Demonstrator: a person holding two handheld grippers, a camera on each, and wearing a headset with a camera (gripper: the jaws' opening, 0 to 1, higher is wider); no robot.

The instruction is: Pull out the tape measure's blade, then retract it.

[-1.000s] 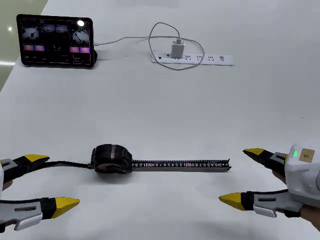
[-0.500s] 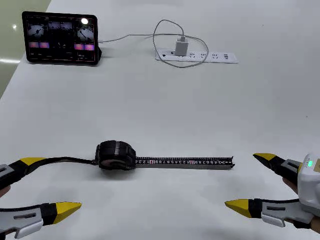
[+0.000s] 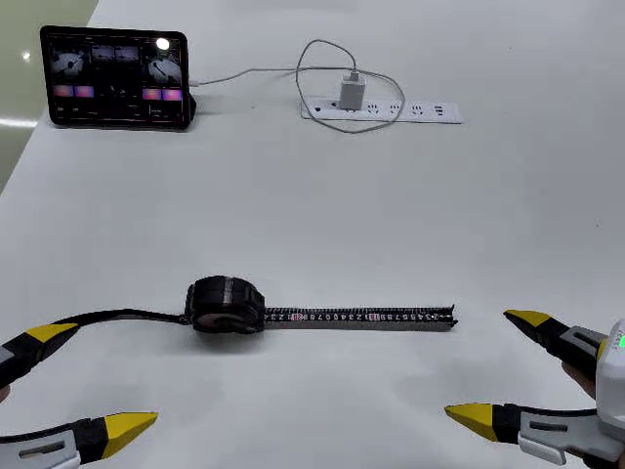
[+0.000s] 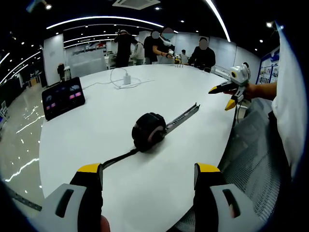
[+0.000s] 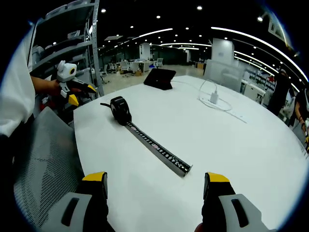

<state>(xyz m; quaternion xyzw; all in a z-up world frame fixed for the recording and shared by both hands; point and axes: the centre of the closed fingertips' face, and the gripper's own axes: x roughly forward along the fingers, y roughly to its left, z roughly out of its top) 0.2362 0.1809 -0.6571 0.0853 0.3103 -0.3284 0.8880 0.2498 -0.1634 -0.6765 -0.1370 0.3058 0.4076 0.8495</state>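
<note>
A black tape measure lies on the white table, its blade pulled out to the right and lying flat. A black wrist strap trails from the case to the left. My left gripper is open at the lower left, short of the strap's end. Open as well, my right gripper hangs at the lower right, just beyond the blade's tip. Neither gripper touches the tape measure.
A tablet with a lit screen stands at the far left of the table. A white power strip with a charger and looped cable lies at the far middle. Several people stand beyond the table in the left gripper view.
Both grippers have drawn back toward the near edge, away from the tape measure. The tape measure and its extended blade lie as before.
</note>
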